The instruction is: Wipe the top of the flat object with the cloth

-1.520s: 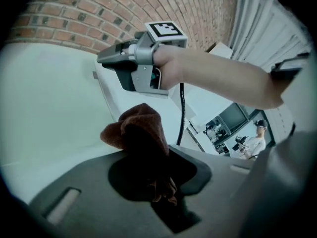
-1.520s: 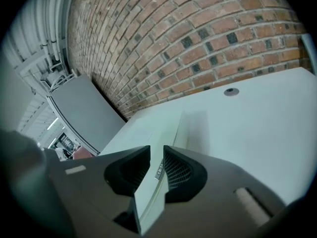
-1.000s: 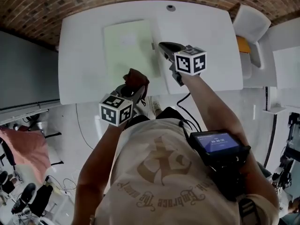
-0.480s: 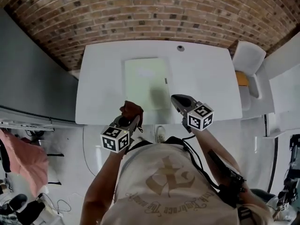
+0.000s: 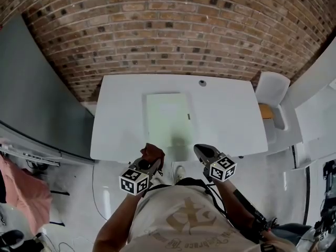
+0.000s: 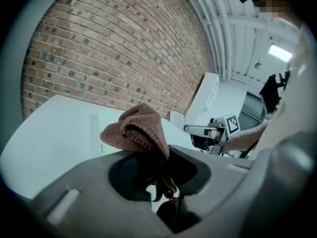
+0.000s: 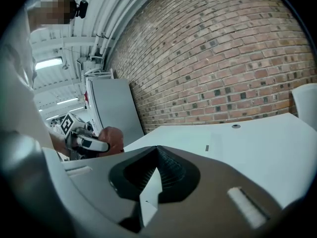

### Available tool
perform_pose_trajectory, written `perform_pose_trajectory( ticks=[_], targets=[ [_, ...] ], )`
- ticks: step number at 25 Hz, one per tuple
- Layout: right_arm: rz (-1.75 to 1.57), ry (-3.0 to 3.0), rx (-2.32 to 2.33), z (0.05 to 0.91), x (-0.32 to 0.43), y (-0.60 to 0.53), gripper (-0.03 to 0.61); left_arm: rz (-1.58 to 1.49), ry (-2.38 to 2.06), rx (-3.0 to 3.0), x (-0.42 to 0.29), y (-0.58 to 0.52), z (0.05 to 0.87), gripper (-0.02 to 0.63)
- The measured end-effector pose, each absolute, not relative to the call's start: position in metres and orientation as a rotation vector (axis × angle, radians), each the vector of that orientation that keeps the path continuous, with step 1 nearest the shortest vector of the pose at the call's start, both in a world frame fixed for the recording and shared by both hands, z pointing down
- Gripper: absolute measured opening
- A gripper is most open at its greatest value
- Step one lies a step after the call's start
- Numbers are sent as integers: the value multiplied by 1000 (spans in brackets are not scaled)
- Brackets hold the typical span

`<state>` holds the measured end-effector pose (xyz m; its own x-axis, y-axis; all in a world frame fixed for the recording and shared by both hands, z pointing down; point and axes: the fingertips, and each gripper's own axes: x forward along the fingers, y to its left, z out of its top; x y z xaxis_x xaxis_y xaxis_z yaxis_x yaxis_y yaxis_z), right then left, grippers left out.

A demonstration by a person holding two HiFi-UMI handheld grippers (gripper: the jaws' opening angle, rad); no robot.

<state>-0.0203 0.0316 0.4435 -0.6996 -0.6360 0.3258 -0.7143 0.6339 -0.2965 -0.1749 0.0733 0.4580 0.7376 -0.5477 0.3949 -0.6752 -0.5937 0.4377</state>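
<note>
Left claw [image 5: 151, 160]: pinched tight on the cloth [image 5: 153, 151], held in the air at the near edge of the table [image 5: 231, 114], just in front of the person's chest.
Cloth: a brown, knitted-looking wad. Most of it bunches up above the left claw's jaws, and a few folds hang down between them.
Right claw [image 5: 201, 151]: jaws pressed together with nothing between them. It is about level with the left claw and off to its right, and the two are apart.
Sheet [image 5: 168, 121]: the flat thing, pale green, lying on the table ahead of both claws, roughly in the gap between them. Its near end is close to the claw tips and its far end runs on toward the wall [image 5: 173, 30]. Neither the claws nor the cloth touch it.
Table: white, stretching ahead of the claws and lower than them.
Round fitting [image 5: 202, 82]: small, on the table past the sheet, straight ahead of the right claw.
Wall: brick, beyond the table, where both claws point.
Chair [image 5: 272, 91]: white, ahead and to the right of the right claw, by the table's far corner.
Panel [image 5: 37, 104]: grey, well off to the left of the left claw.
</note>
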Motion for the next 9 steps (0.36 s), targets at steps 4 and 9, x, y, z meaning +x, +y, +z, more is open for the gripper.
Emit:
perform_pose_trajectory(
  ticks=[4,9],
  targets=[
    [601,-2664,1137,443,-25,38,7,294,-901,2374,-179,77,458,84],
    [594,-2654,1126,441,-15,48,8,280,-890,2358,-166,91,462,84]
  ],
)
